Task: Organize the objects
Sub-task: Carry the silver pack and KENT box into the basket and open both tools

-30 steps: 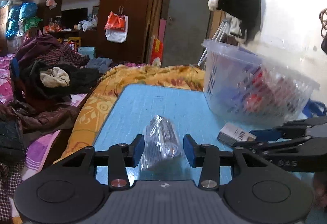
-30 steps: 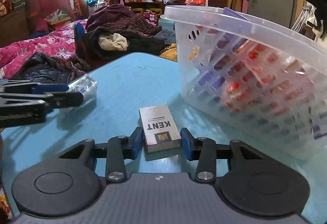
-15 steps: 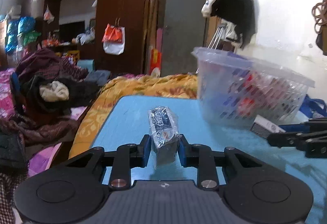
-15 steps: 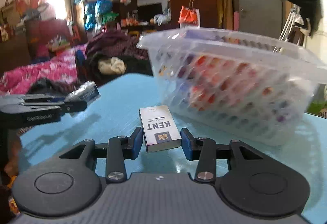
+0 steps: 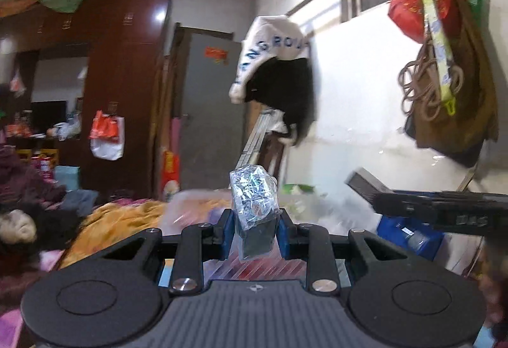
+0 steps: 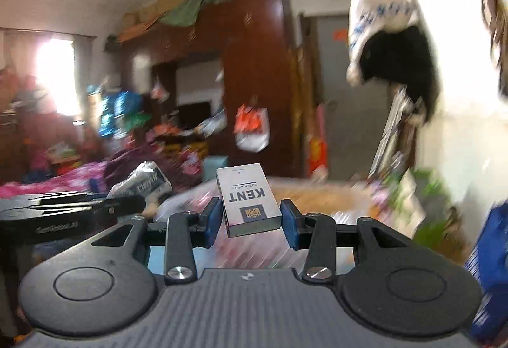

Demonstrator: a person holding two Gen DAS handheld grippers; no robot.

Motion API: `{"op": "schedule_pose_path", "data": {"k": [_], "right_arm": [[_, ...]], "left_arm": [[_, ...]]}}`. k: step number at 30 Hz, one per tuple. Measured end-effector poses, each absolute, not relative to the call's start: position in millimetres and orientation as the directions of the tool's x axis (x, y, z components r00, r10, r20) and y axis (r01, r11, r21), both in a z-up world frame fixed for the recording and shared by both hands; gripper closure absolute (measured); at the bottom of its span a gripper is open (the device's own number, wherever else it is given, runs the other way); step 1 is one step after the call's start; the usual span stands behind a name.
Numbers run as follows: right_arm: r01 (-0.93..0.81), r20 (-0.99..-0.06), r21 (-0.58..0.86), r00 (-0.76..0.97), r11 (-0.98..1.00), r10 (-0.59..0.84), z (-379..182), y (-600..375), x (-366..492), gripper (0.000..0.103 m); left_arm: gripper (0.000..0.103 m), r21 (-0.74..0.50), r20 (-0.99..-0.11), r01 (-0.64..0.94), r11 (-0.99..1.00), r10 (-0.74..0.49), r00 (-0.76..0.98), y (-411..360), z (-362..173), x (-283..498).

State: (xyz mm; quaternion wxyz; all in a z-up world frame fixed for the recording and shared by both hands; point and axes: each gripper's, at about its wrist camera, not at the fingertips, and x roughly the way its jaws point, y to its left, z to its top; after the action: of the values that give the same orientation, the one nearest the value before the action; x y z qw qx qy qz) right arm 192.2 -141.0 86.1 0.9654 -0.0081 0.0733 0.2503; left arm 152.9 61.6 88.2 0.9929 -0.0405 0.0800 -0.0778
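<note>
My left gripper is shut on a clear-wrapped dark packet and holds it up in the air, above the blurred clear plastic basket. My right gripper is shut on a white KENT cigarette box, also lifted. In the right wrist view the left gripper with its packet is at the left. In the left wrist view the right gripper with the box's end is at the right.
A white wall with a hanging white and black garment and bags is on the right. A dark wardrobe and a grey door stand behind. A bed with an orange blanket and piled clothes lies at left.
Both grippers have risen from the blue table with their objects and now tilt upward. The left gripper closed on the packet one second ago. The basket has dropped low in both views.
</note>
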Motion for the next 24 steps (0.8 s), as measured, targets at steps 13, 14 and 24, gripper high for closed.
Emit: {"op": "schedule_pose_path", "data": {"k": [13, 14, 24], "right_arm": [[-0.409, -0.221, -0.044, 0.894, 0.911, 0.391, 81, -136, 256, 0.059], [-0.408, -0.234, -0.041, 0.892, 0.912, 0.388, 78, -134, 262, 0.059], [-0.409, -0.244, -0.085, 0.893, 0.908, 0.379, 61, -136, 259, 0.010]], "left_arm": [[0.071, -0.075, -0.314, 0.115, 0.991, -0.133, 0.940, 33, 99, 262], [0.071, -0.078, -0.326, 0.105, 0.991, -0.125, 0.937, 34, 96, 269], [0.021, -0.106, -0.333, 0.076, 0.991, -0.107, 0.937, 39, 82, 291]]}}
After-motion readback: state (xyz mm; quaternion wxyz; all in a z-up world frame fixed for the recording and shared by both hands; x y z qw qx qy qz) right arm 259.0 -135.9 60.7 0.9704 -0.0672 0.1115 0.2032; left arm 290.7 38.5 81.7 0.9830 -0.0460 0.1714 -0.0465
